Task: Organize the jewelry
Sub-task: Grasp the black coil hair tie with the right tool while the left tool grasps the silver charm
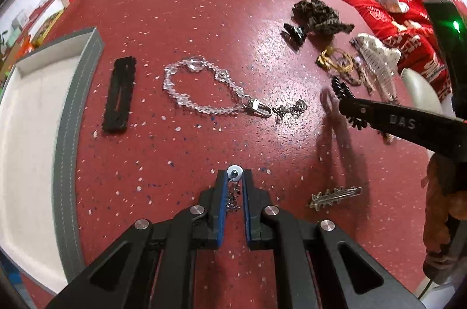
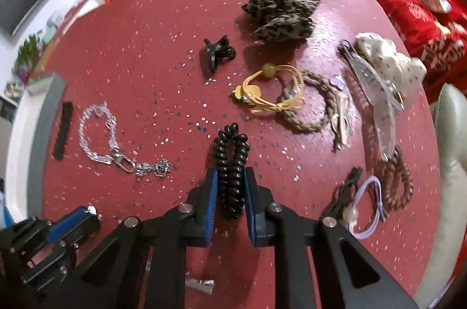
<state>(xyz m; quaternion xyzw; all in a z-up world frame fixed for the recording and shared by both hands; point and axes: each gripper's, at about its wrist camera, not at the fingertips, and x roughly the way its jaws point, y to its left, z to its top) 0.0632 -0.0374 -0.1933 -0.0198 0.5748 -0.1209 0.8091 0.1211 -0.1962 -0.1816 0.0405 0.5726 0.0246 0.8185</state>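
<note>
- Two grippers are at work over my red speckled tabletop (image 1: 204, 17), both pointing steeply down, each pinched nearly closed on a catch.
- My left gripper (image 1: 233, 177) has its blue-padded fingers (image 1: 222, 201) drawn close together on a small silver chain with a round white disc (image 1: 234, 172); the disc sits at the tips and the chain hangs in the narrow gap.
- My right gripper (image 2: 231, 173) clamps a black spiral coil hair tie (image 2: 232, 160), squeezed into a long loop that sticks out past the fingertips toward the far side.
- Left of centre, a clear crystal bead bracelet with a silver clasp (image 1: 192, 87) lies flat on the table, a small dark metal charm (image 1: 292, 108) just beside the clasp.
- Further left, a black rectangular hair clip (image 1: 119, 94) lies near a grey-rimmed tray with a white lining (image 1: 65, 110), which sits at the left edge of the table.
- Near and right of the left gripper, a silver toothed hair clip (image 1: 335, 196) lies alone.
- On the far right, a leopard-print fabric scrunchie (image 2: 280, 14) sits beside a small black claw clip (image 2: 217, 52).
- Nearer, a yellow cord hair tie with a bead (image 2: 271, 88) touches a tan braided rope band (image 2: 312, 107).
- At the right edge, a clear claw clip (image 2: 376, 101) lies against a white spotted bow (image 2: 391, 60); a lilac elastic hair tie (image 2: 367, 206) and a brown braided band (image 2: 400, 183) lie nearer still.
</note>
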